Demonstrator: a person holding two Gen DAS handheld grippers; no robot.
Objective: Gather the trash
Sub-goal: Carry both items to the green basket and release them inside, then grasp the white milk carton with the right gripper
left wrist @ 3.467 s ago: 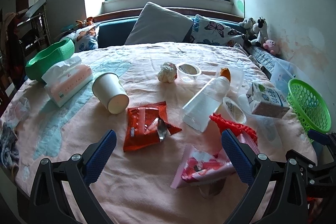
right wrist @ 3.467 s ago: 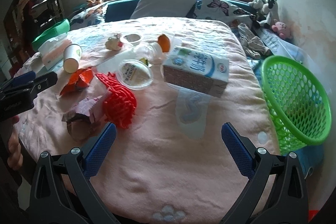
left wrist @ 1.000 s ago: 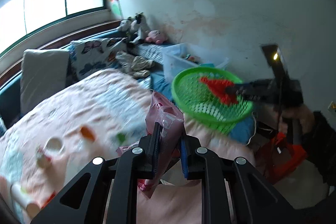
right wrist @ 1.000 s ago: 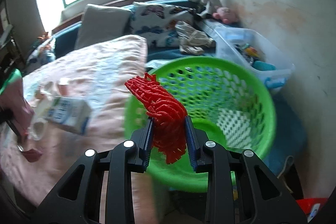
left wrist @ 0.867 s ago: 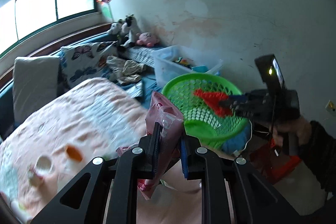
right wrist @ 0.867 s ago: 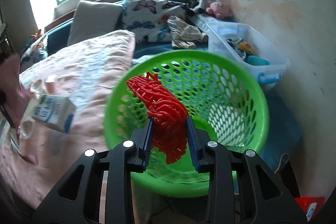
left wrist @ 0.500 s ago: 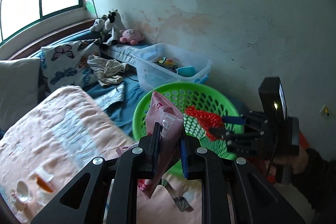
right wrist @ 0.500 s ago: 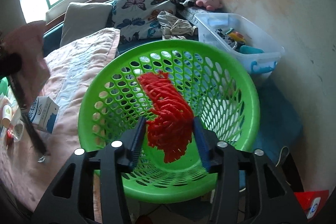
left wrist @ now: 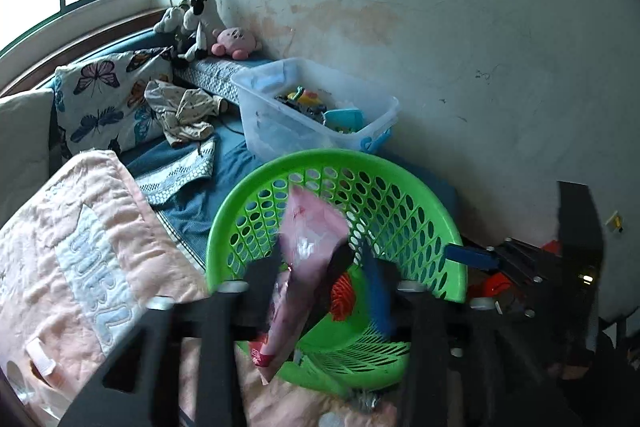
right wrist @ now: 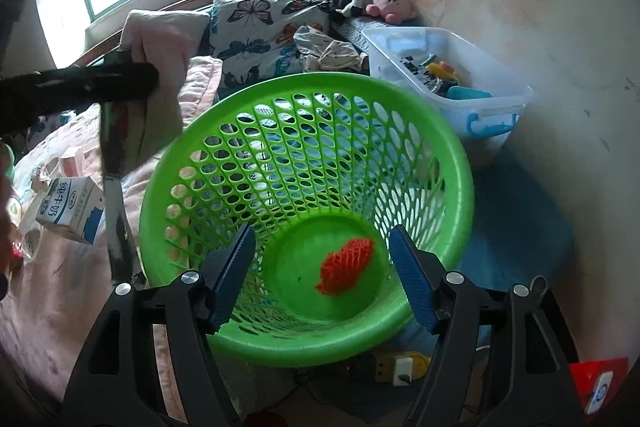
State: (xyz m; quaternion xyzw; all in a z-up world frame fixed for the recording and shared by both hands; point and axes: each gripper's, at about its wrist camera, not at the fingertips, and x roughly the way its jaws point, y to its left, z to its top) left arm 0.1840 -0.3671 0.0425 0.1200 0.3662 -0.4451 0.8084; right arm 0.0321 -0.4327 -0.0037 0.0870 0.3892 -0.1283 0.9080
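Trash going into the green basket (right wrist: 460, 163) beside the bed (left wrist: 80, 247): red foam net (right wrist: 346, 265) lying loose on the basket's bottom, pink wrapper (left wrist: 304, 259) upright over the rim. Right gripper (right wrist: 322, 277) above the basket, jaws opening and well apart with nothing between them. Left gripper (left wrist: 320, 275) blurred, jaws opening with the wrapper between them, grip impossible to tell; milk carton (right wrist: 70, 209) on the bed.

left tongs (left wrist: 320, 279) opening; right tongs (right wrist: 320, 271) opening, empty
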